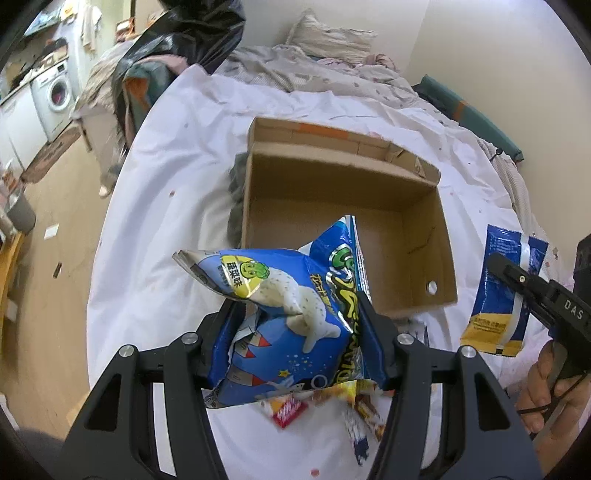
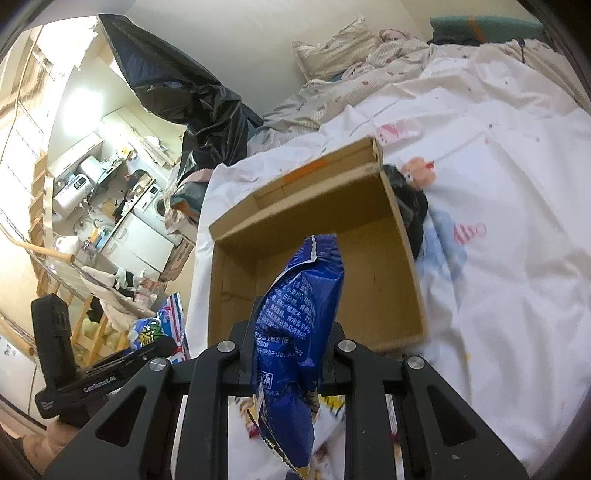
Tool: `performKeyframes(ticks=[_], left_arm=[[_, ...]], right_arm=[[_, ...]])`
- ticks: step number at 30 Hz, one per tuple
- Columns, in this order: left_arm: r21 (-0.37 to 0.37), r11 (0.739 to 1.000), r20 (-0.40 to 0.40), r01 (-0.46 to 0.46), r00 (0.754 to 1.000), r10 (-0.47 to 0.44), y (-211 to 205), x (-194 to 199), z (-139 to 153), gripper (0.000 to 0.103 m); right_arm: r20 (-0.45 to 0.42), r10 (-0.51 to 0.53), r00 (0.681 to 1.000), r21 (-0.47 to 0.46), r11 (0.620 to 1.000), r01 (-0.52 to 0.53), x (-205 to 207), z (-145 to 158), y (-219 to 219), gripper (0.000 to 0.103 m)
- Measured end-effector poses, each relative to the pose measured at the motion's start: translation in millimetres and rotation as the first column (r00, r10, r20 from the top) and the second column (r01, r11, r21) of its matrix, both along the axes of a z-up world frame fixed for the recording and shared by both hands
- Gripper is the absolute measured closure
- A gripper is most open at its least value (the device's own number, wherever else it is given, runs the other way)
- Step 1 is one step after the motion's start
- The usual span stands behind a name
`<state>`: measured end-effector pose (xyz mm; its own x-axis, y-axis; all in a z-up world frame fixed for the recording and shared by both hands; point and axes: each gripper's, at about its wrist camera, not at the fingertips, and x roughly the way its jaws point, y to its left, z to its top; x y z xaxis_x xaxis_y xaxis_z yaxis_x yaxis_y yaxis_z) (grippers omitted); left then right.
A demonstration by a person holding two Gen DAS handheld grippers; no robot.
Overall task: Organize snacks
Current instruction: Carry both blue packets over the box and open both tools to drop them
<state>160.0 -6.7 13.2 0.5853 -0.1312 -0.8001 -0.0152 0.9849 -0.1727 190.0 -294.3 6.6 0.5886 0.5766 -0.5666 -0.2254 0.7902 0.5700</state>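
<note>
You face a bed under a white patterned sheet [image 1: 177, 155], a striped pillow [image 1: 328, 35] against the cream wall [image 1: 476, 44]. To your left, a white front-loading washing machine [image 1: 55, 94] stands on pale wooden flooring [image 1: 55, 295], brightly lit.

Ahead of both tongs the cardboard box [image 1: 343, 221] sits open on the bed [image 1: 177, 184], its floor bare, so the way in from above is free. Its upright walls and raised far flap [image 1: 317, 136] bar any low approach. A dark cloth [image 2: 410, 206] lies against one outer wall. Beneath the tongs small snack packets [image 1: 288, 410] clutter the sheet. Beyond the box the white bedding lies open up to the pillow [image 2: 336, 44]. A black plastic bag [image 2: 177, 85] stands at the bed's edge.
</note>
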Motion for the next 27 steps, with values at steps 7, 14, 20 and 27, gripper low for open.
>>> performKeyframes(ticks=[7,14,20,27], left_arm=[[0.039,0.998,0.029,0.052,0.998,-0.053,-20,46,-2,0.048],[0.065,0.995,0.042,0.077,0.996,-0.08,-32,83,-21,0.048],[0.128,0.986,0.051,0.109,0.992,-0.116,-44,92,-42,0.048],[0.145,0.978,0.036,0.152,0.987,-0.159,-52,93,-53,0.048]], right_arm=[[0.019,-0.016,1.0,-0.059,0.998,0.018,42,-2,9,0.081],[-0.016,0.001,1.0,-0.118,0.993,-0.003,71,-18,26,0.081],[-0.068,0.007,0.998,-0.167,0.986,-0.018,84,-36,37,0.081],[-0.124,-0.02,0.992,-0.204,0.979,-0.006,92,-50,38,0.081]])
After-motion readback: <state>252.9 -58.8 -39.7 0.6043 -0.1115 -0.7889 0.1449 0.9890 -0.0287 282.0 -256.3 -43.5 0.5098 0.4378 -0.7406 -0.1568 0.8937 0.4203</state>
